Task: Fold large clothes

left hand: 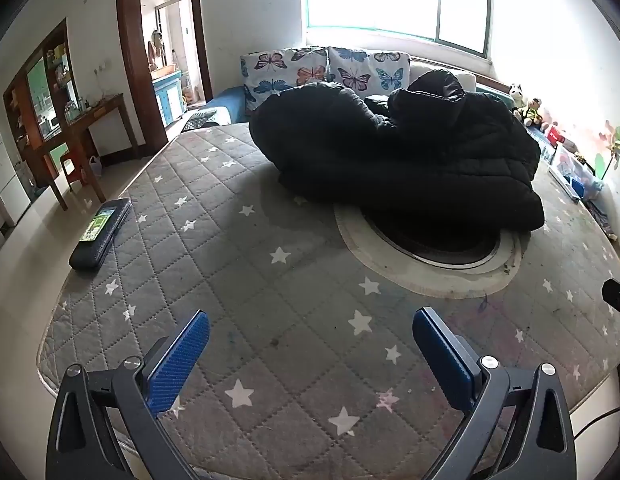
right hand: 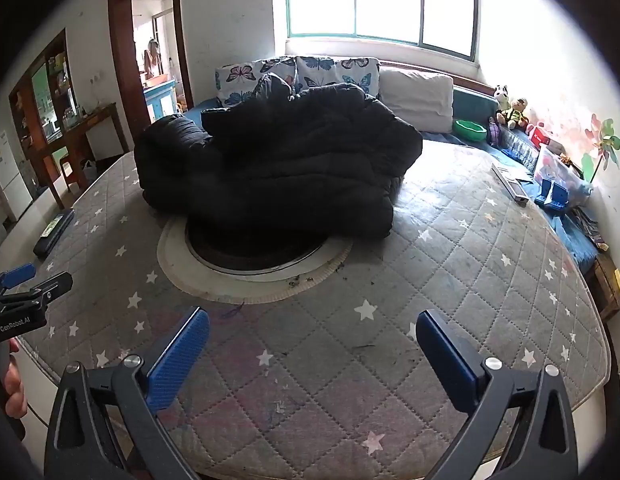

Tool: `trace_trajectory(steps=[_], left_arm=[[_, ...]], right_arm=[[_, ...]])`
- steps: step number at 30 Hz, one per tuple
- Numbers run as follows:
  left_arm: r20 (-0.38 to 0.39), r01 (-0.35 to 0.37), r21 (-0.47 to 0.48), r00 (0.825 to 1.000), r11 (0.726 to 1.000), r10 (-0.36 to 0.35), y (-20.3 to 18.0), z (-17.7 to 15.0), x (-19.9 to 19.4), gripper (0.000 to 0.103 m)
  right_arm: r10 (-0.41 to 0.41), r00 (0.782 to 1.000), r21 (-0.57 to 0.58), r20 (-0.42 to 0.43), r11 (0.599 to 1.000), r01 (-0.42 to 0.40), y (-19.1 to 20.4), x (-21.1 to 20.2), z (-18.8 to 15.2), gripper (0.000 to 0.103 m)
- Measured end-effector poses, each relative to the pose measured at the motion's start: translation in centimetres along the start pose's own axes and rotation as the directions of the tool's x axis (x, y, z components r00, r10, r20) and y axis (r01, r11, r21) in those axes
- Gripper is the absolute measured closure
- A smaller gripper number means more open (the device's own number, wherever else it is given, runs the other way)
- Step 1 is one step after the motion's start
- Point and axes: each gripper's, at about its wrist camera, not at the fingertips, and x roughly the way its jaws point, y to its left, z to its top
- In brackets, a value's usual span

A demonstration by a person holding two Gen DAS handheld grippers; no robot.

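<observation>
A large black puffer coat point(left hand: 402, 148) lies in a crumpled heap on the far half of a grey quilted star-pattern mattress point(left hand: 269, 300); it also shows in the right wrist view point(right hand: 277, 164). It partly covers a round white-and-black mat point(left hand: 430, 256), also in the right wrist view point(right hand: 253, 264). My left gripper point(left hand: 310, 328) is open and empty, held above the near part of the mattress, well short of the coat. My right gripper point(right hand: 312, 330) is open and empty, also above the near part of the mattress point(right hand: 350, 380). The left gripper's body shows at the left edge of the right wrist view point(right hand: 21, 292).
A dark flat case point(left hand: 101, 232) lies at the mattress's left edge. Butterfly-print pillows point(left hand: 322, 70) and a white pillow point(right hand: 418, 98) stand behind the coat. Toys and boxes point(right hand: 550, 168) line the right wall. A wooden desk point(left hand: 85, 132) and a doorway point(left hand: 165, 48) are at the left.
</observation>
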Motion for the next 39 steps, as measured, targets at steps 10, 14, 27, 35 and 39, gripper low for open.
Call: trace_trajectory(steps=[10, 14, 27, 35, 39], left_arm=[[-0.007, 0.048, -0.002, 0.999, 0.999, -0.048, -0.6, 0.1, -0.3, 0.0], [0.009, 0.064, 0.011, 0.998, 0.998, -0.064, -1.4, 0.1, -1.1, 0.0], [0.0, 0.082, 0.056, 0.997, 0.995, -0.082, -3.1, 0.2, -1.5, 0.0], [-0.01, 0.079, 0.051, 0.997, 0.996, -0.079, -3.2, 0.3, -1.4, 0.0], [-0.006, 0.078, 0.061, 0.997, 0.995, -0.078, -3.3, 0.2, -1.6, 0.0]], right_arm=[[0.003, 1.0, -0.005, 0.002, 1.0, -0.003, 0.0, 0.1, 0.0, 0.0], [0.003, 1.0, -0.016, 0.001, 1.0, -0.003, 0.4, 0.2, 0.1, 0.0], [0.003, 1.0, -0.044, 0.005, 0.999, -0.003, 1.1, 0.3, -0.1, 0.0], [0.003, 1.0, -0.044, 0.005, 0.999, -0.003, 1.3, 0.2, -0.1, 0.0], [0.008, 1.0, -0.05, 0.009, 0.999, -0.007, 1.5, -0.1, -0.1, 0.0]])
